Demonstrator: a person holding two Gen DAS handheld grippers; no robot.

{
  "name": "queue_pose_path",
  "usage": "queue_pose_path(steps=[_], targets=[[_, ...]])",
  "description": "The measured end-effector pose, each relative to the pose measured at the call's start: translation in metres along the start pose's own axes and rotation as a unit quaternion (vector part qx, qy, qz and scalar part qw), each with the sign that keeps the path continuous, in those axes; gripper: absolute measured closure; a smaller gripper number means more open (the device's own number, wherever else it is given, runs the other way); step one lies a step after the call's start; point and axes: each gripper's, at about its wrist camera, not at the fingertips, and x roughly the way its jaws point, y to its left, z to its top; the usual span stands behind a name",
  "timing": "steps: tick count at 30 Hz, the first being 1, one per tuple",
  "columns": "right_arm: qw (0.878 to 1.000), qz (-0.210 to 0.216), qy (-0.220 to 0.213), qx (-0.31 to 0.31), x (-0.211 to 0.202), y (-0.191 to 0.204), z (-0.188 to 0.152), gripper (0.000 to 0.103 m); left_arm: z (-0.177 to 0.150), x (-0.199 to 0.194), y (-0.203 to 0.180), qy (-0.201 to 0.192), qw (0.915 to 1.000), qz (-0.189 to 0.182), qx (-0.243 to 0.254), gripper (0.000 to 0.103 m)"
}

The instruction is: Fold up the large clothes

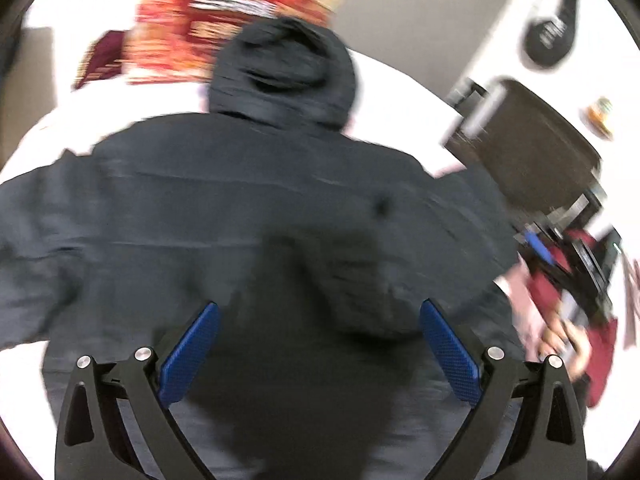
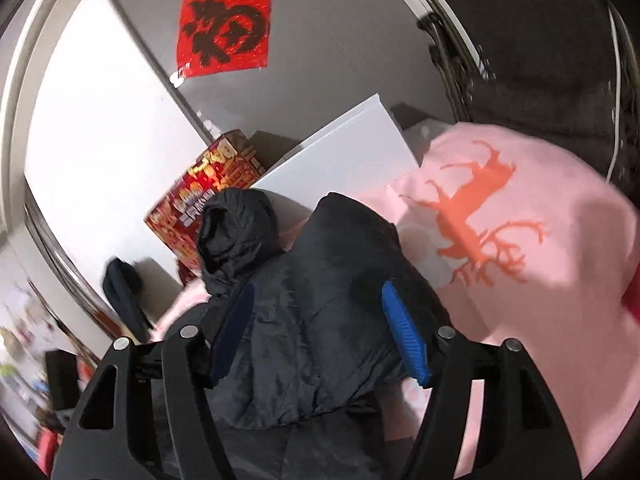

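I hold both grippers, left [image 1: 318, 354] and right [image 2: 318, 332], spread wide over the jacket [image 1: 240, 208], gripping nothing; hood [image 1: 282, 72] at twelve o'clock. A one-layer pinch could skew the fold.

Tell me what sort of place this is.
Probably a bedroom in a home: the black hooded jacket lies spread on a pink sheet with a reindeer print, likely a bed. A red paper decoration hangs on the wall, and a red printed box stands behind.

Right gripper [image 2: 318, 332], fingers spread, above black jacket [image 2: 320, 280] on pink sheet [image 2: 540, 320].
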Motion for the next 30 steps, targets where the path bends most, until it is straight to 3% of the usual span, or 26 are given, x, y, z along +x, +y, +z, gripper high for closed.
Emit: queue_pose_path(steps=[3,7,9,13,14,18,21,25,27,30], targets=[[1.000,0.000,-0.004,-0.002,-0.006,0.002,-0.003,0.038,0.005,0.030,-0.023,0.042,0.9989,-0.013,0.011,0.003],[1.000,-0.006,0.000,-0.010,-0.006,0.006,-0.009,0.038,0.015,0.072,-0.012,0.090,0.9956,-0.014,-0.026,0.004],[0.999,-0.029,-0.010,-0.015,-0.009,0.005,-0.008,0.045,0.017,0.079,-0.010,0.088,0.9955,-0.010,-0.033,0.020],[0.998,-0.059,-0.032,0.013,-0.013,-0.013,-0.005,0.069,0.029,0.079,-0.008,0.065,0.9972,0.012,-0.035,0.086],[0.997,-0.063,-0.034,0.028,-0.013,-0.020,-0.004,0.071,0.035,0.075,-0.006,0.058,0.9975,0.017,-0.037,0.091],[0.997,-0.061,-0.029,0.040,-0.010,-0.027,-0.004,0.074,0.056,0.035,0.003,-0.014,0.9966,0.073,-0.034,0.093],[0.999,-0.049,-0.010,0.009,0.000,-0.014,-0.009,0.074,0.062,0.006,0.021,-0.047,0.9918,0.112,-0.040,0.094],[0.997,-0.039,0.034,-0.058,0.023,0.016,-0.023,0.074,0.050,0.003,0.048,-0.038,0.9862,0.155,-0.044,0.093],[0.989,-0.058,0.079,-0.115,0.045,0.033,-0.037,0.074,0.040,0.017,0.056,-0.026,0.9824,0.180,-0.042,0.093],[0.972,-0.099,0.158,-0.142,0.078,0.032,-0.055,0.074,0.027,0.040,0.067,-0.005,0.9785,0.203,-0.033,0.087]])
